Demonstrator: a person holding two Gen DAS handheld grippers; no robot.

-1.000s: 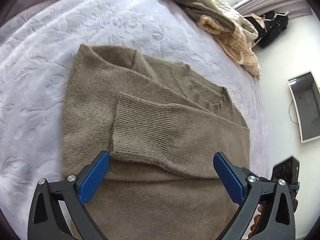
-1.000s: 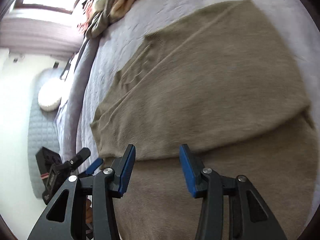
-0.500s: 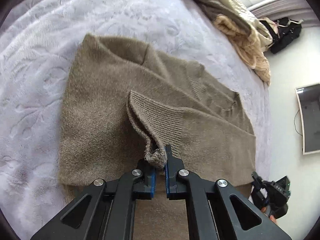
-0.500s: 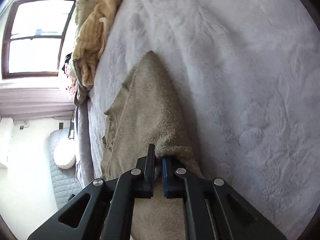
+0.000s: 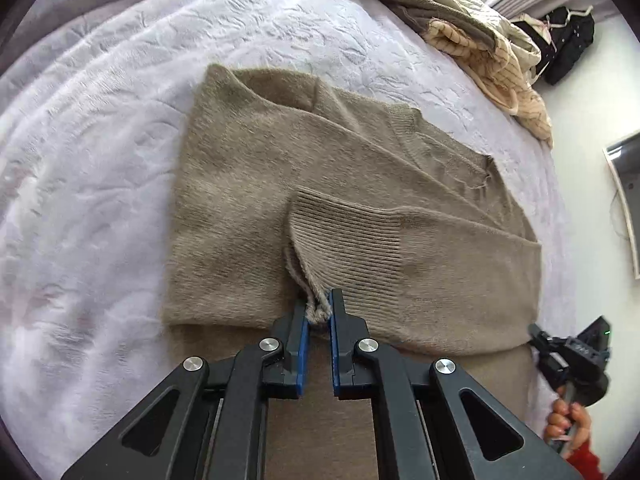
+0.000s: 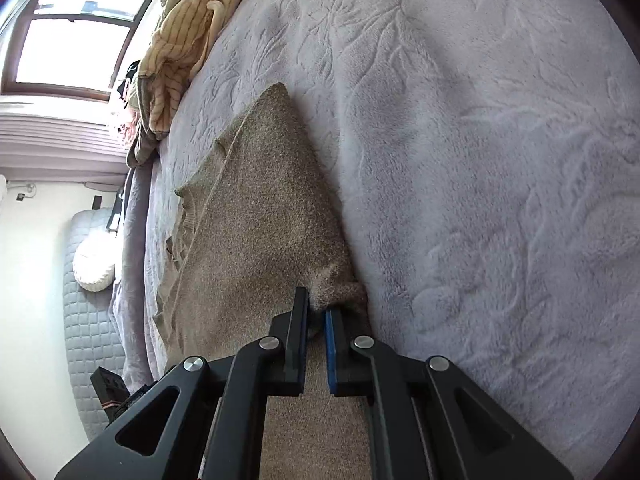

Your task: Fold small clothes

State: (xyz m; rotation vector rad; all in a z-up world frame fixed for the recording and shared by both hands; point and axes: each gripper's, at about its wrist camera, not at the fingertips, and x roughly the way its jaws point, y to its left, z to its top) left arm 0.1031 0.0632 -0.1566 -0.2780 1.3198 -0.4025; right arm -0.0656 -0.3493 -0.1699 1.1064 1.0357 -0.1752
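Lilac bedspread (image 5: 100, 160), both grippers, left gripper (image 5: 318, 312) and right gripper (image 6: 317, 312), clenched on sweater (image 5: 260, 184) edges.

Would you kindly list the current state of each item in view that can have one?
Brown sweater: flat on the bed, partly folded, sleeves laid across the body.
Ribbed cuff: corner pinched and lifted.
Left gripper: shut on the cuff.
Right gripper: shut on the sweater's edge.
Striped garment: crumpled, unfolded.
Bed cover: spread out.

A taupe sweater (image 5: 304, 184) lies on a pale lilac leaf-embossed blanket (image 6: 500, 160), near cream striped cloth (image 6: 180, 44).
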